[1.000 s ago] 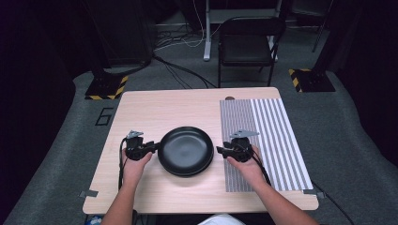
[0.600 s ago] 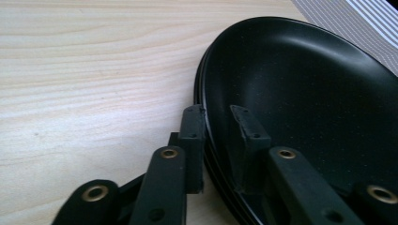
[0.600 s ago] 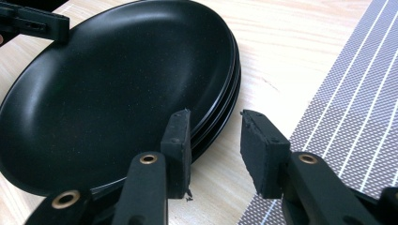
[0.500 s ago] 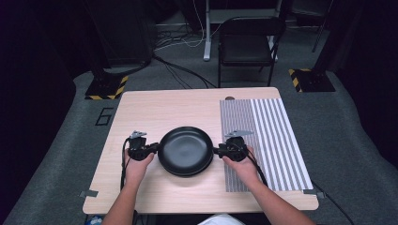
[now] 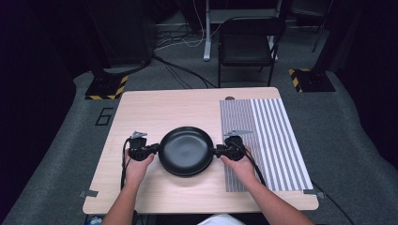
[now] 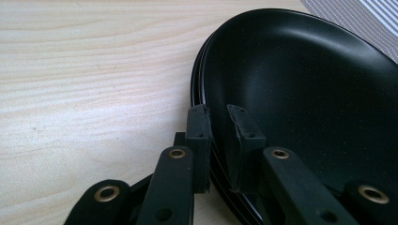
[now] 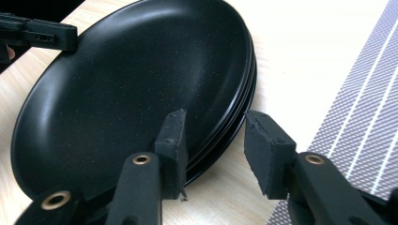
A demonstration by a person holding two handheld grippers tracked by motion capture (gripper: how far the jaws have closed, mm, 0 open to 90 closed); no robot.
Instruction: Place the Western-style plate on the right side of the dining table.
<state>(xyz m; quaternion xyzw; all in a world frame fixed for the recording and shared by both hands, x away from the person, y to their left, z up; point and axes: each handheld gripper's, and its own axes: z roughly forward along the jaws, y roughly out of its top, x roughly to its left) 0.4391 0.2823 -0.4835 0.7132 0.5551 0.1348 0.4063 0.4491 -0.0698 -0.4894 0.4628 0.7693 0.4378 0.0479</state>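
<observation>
A stack of black plates (image 5: 185,151) lies on the wooden table (image 5: 159,112) with a gripper at each side. My left gripper (image 5: 156,149) is shut on the stack's left rim. In the left gripper view its pads (image 6: 199,126) pinch the edge of the plates (image 6: 300,84). At the right rim, my right gripper (image 5: 217,151) straddles the edge with its jaws open, and they have just been opening. In the right gripper view, one pad (image 7: 171,140) rests over the top plate (image 7: 126,79) and the other stands clear of the rim.
A grey striped placemat (image 5: 267,140) covers the table's right part, just beside my right hand. A black folding chair (image 5: 246,47) stands beyond the far edge. Cables run across the floor behind the table.
My right gripper has edged left until its jaws sit over the plates' right rim. The left hand and the plates have stayed in place.
</observation>
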